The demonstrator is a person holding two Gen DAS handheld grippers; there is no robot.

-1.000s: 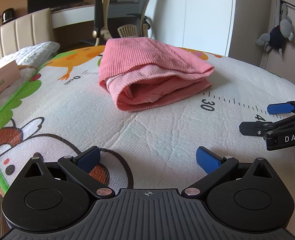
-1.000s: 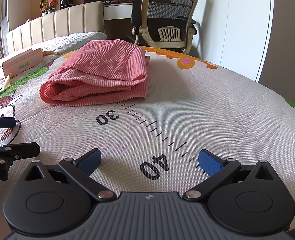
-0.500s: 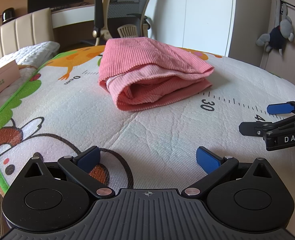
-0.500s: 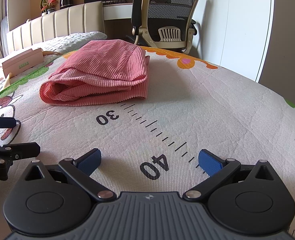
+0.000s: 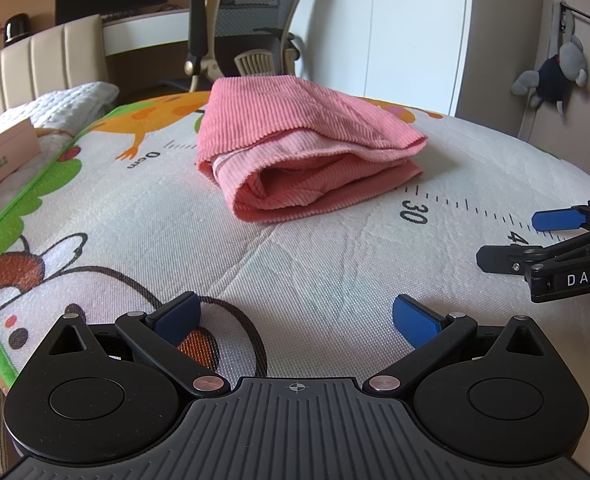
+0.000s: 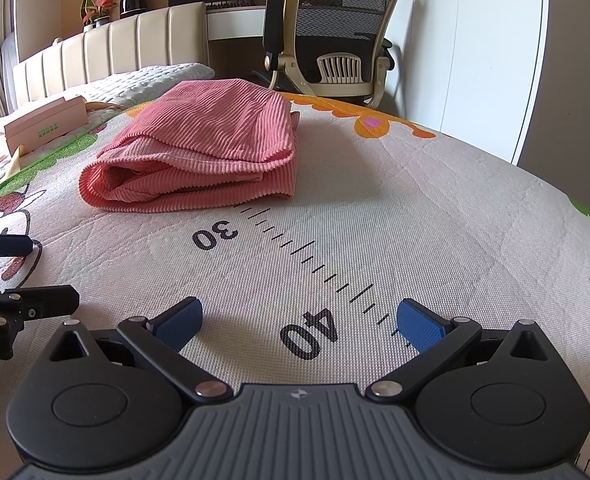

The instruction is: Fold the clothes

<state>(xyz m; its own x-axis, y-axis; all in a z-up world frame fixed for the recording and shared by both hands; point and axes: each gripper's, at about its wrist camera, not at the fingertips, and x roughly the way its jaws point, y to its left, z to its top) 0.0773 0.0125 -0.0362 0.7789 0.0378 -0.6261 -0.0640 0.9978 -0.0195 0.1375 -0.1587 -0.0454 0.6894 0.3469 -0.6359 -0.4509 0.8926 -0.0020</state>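
Note:
A pink ribbed garment (image 5: 303, 152) lies folded into a thick bundle on the printed mat, also seen as the pink garment (image 6: 203, 152) in the right wrist view. My left gripper (image 5: 295, 316) rests low on the mat well short of the bundle, open with nothing between its blue pads. My right gripper (image 6: 299, 318) sits over the "40" mark of the printed ruler, also open and holding nothing. Each gripper shows at the edge of the other's view: the right gripper (image 5: 535, 236) at the right, the left gripper (image 6: 27, 272) at the left.
The cartoon mat (image 6: 415, 220) covers a bed with a beige headboard (image 6: 107, 52). A pink box (image 6: 45, 128) lies at the mat's left edge. An office chair (image 6: 335, 44) stands beyond the bed. A stuffed toy (image 5: 555, 72) hangs on the right wall.

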